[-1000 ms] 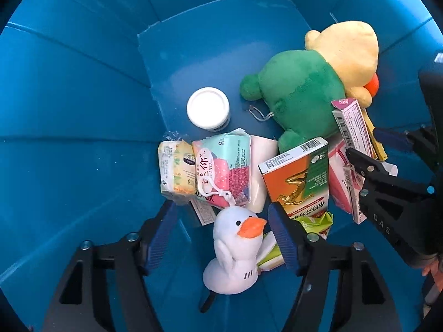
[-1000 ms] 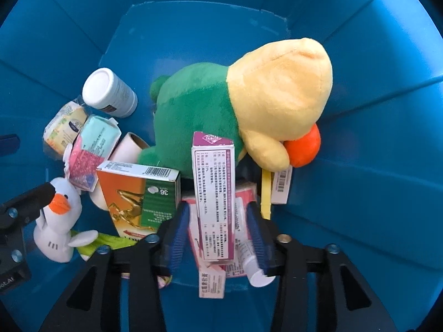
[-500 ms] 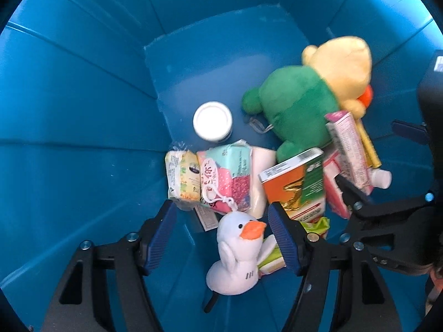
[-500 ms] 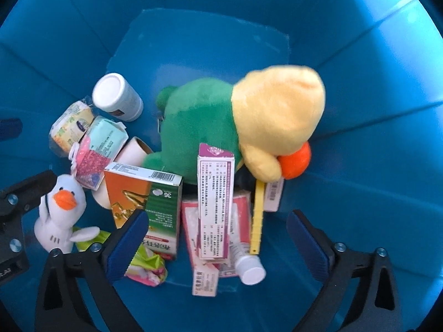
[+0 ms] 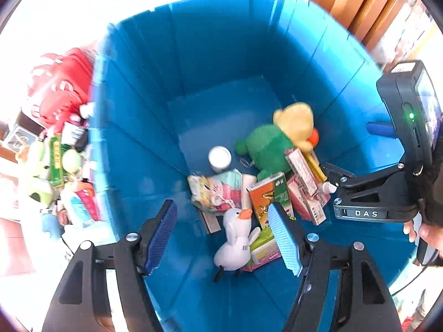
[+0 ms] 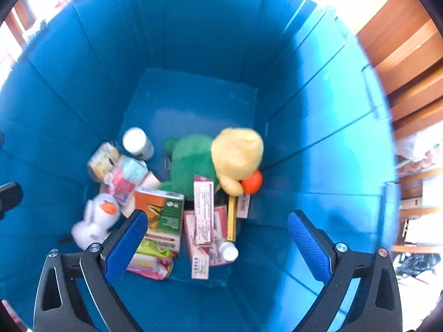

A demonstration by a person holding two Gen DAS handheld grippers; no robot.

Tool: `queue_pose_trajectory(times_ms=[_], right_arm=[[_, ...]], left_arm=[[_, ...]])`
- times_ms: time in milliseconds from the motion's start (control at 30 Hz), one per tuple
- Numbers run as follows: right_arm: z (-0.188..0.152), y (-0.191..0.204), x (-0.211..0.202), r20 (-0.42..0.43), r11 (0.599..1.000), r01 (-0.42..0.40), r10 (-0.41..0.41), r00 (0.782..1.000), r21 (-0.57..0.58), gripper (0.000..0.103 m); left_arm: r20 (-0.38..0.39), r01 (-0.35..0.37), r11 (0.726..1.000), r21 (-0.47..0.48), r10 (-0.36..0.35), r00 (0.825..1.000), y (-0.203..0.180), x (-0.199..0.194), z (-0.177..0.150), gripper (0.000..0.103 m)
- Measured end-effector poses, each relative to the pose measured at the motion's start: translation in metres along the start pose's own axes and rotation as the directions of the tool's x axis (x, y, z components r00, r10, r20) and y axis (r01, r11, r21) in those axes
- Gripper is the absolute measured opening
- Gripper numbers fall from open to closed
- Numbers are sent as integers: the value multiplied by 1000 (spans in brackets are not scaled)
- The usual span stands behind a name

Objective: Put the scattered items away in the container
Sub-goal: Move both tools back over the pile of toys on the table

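Left gripper [image 5: 223,233]: I see its jaws standing apart with nothing between the pads; it hangs above the bin, pointing steeply down.
Right gripper [image 6: 216,239]: jaws spread wide and empty, above the bin's right half. In the left wrist view its black body shows at the right edge, with part of a hand [image 5: 426,232] on it.
Container: blue folding bin [image 6: 318,127], deep, ribbed walls; I look straight down into it.
Plush toy [image 6: 216,160]: green body, yellow head, orange beak, lying on the bin floor near the right wall.
Pink-and-white box [image 6: 203,210]: leaning across the flat pink packs just below the plush toy.
Orange-and-green box [image 6: 163,213]: beside it on the left, on a crumpled green-and-pink packet.
White duck toy [image 6: 95,218]: at the left of the heap, touching the packets.
White-capped bottle [image 6: 137,142]: at the far left end, by the tissue packs [image 6: 119,168].
Outside the bin: more scattered items [image 5: 63,163] and a red bag [image 5: 59,85] on the left, blurred, so I cannot name them.
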State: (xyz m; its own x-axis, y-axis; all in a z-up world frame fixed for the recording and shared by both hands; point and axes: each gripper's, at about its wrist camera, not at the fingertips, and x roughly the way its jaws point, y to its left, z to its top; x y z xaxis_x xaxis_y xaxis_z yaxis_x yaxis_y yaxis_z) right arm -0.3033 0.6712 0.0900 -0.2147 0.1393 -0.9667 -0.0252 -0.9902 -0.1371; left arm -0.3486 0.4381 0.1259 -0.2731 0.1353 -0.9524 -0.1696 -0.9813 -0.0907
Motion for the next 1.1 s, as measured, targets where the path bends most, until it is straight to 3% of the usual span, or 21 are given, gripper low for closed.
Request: queue_pose_trajectory(times_ms=[267,600,867,1100], right_arm=[[15,62,-72,129,1000,11,-10,992,-14,103],[37,216,-135,256,998,-4,18,966,-57,103],[48,340,-140,270,993,-76,97,958,-89,103],[47,403,-96,217,984,-155,171,961,-85,103]], left_arm=[[116,-25,996,-81,35,993,79,-67,-33,68],[127,-72,983,-168,94,987,230,-93,-122,68],[94,-108,968,-227,132,987,330,-77,-195,68],[73,-124,953,-277,150,986,381,-38,-239,68]])
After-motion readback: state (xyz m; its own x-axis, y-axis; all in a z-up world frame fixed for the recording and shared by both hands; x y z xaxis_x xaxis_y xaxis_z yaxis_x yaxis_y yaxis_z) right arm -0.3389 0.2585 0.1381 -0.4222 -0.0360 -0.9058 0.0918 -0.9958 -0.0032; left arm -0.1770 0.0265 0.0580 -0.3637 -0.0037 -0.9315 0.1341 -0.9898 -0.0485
